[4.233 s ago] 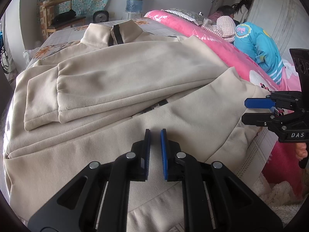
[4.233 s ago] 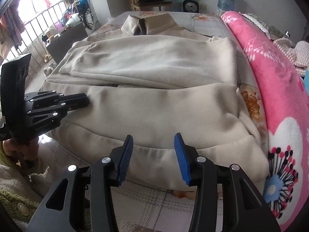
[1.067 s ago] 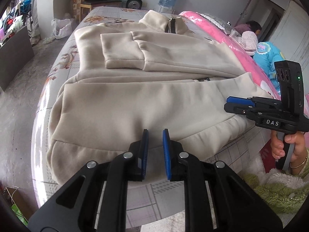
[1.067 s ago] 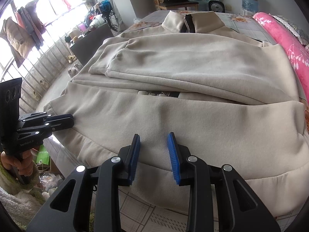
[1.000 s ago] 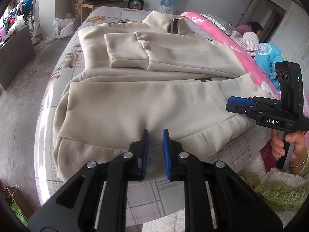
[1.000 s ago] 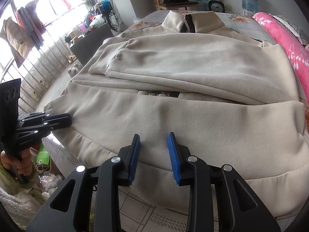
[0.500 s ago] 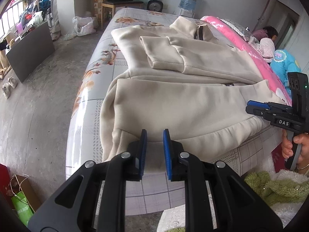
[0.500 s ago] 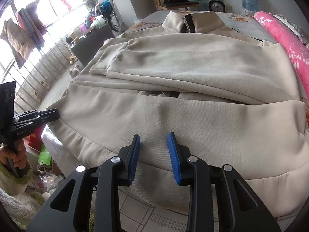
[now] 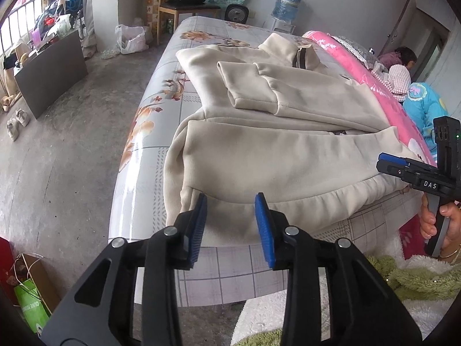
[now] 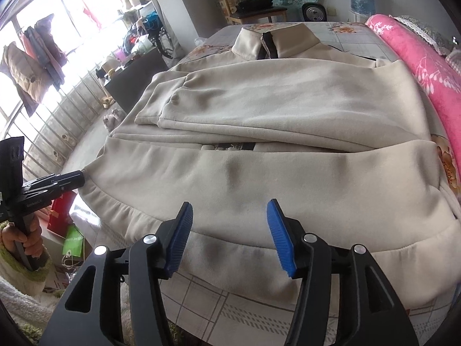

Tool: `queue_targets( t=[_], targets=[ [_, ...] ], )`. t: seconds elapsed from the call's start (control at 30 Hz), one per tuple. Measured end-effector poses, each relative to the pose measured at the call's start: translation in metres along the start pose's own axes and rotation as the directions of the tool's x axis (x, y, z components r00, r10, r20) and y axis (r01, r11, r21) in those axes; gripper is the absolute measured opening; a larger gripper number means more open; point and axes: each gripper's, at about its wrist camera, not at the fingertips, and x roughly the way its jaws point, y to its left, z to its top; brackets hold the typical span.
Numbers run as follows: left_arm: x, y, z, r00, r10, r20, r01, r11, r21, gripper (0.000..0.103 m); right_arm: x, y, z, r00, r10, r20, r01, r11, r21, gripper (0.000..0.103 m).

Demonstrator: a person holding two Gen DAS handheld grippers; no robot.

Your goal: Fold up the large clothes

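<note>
A large cream zip jacket [image 9: 273, 155] lies flat on the bed, collar [image 10: 270, 43] at the far end and hem towards me. Both sleeves [image 9: 245, 86] are folded across its chest. My left gripper [image 9: 232, 225] hovers over the hem's left corner; its jaws are opening, and the blue pads [image 9: 201, 225] touch no cloth. My right gripper [image 10: 230, 230] hangs over the middle of the hem [image 10: 245, 248], its jaws also opening, with nothing gripped. Each gripper shows in the other's view: the right gripper [image 9: 403, 167] by the hem's right end, the left gripper [image 10: 57, 184] at the left corner.
The bed [image 9: 149, 132] has a floral checked sheet, and a rolled pink blanket [image 10: 417, 57] runs along its right side. Bare concrete floor [image 9: 72, 144] lies to the left. A green paper bag [image 9: 31, 302] stands near the bed's foot. A wooden chair [image 9: 184, 3] and a water bottle [image 9: 288, 0] stand behind.
Both grippers' jaws have spread apart from nearly shut. My left gripper has shifted left along the hem to the jacket's left corner. The right gripper has stayed in place.
</note>
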Motion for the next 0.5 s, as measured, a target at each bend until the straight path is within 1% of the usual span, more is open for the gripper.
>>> queue_targets(
  t=[0.07, 0.17, 0.23, 0.3, 0.4, 0.47, 0.5],
  targets=[
    [-0.003, -0.002, -0.004, 1.000, -0.015, 0.000, 0.015, 1.000, 0.002, 0.047, -0.010, -0.005, -0.005, 1.000, -0.013, 0.012, 0.012, 1.000, 0.020, 0.059],
    [-0.004, -0.007, -0.013, 1.000, -0.026, -0.009, 0.026, 1.000, 0.011, 0.058, -0.025, -0.014, -0.016, 0.999, -0.045, 0.020, 0.044, 0.998, 0.054, 0.067],
    [-0.003, -0.010, -0.021, 0.999, -0.024, -0.022, 0.025, 1.000, 0.009, 0.061, -0.035, -0.020, -0.025, 0.998, -0.066, 0.021, 0.065, 0.995, 0.079, 0.072],
    [-0.001, -0.008, -0.028, 0.999, -0.028, -0.036, 0.027, 1.000, -0.013, 0.062, -0.047, -0.027, -0.038, 0.996, -0.088, 0.024, 0.085, 0.990, 0.112, 0.072],
    [0.000, 0.001, -0.039, 0.997, -0.073, -0.035, 0.069, 0.992, -0.110, 0.064, -0.061, -0.041, -0.056, 0.992, -0.121, 0.027, 0.115, 0.978, 0.171, 0.072],
    [0.001, 0.010, -0.044, 0.994, -0.104, -0.018, 0.099, 0.978, -0.185, 0.065, -0.070, -0.052, -0.068, 0.989, -0.148, 0.028, 0.139, 0.965, 0.221, 0.072],
    [0.002, 0.016, -0.047, 0.993, -0.121, -0.007, 0.116, 0.966, -0.230, 0.065, -0.074, -0.059, -0.073, 0.986, -0.165, 0.028, 0.153, 0.956, 0.249, 0.072]
  ],
)
